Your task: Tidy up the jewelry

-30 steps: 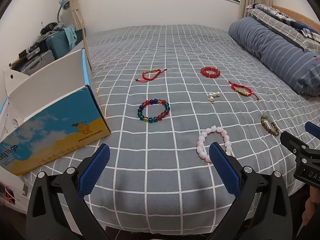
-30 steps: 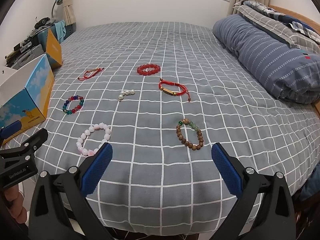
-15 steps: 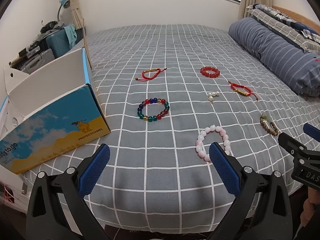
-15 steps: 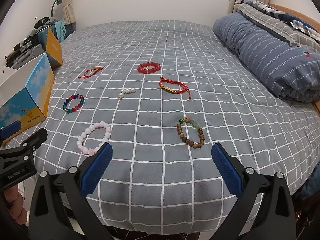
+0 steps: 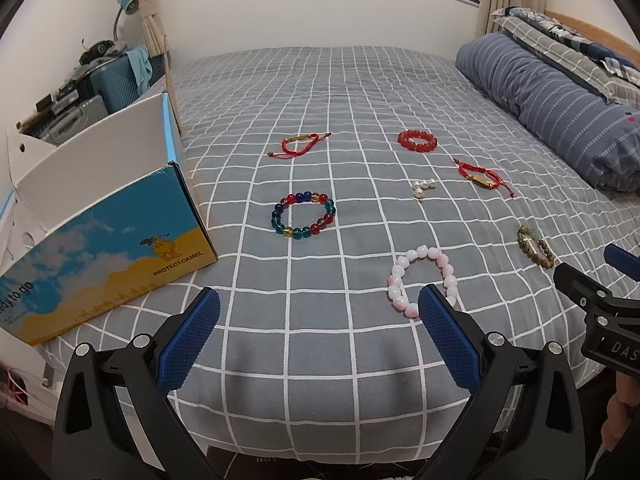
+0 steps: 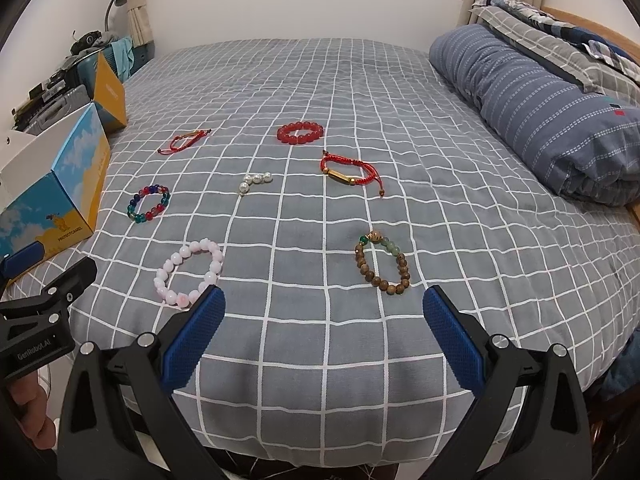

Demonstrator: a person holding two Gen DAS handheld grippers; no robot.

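Six bracelets [image 6: 300, 133], one pearl piece [image 6: 256, 181], one open box [image 5: 104, 236], two claws [image 5: 319, 338].

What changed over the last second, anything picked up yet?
Nothing picked up. Both claws eased slightly forward over the bed edge: the pink bracelet now sits nearer the left claw, the wooden bracelet nearer the right claw. Both remain open and empty. All seven jewelry pieces and the box stayed put.
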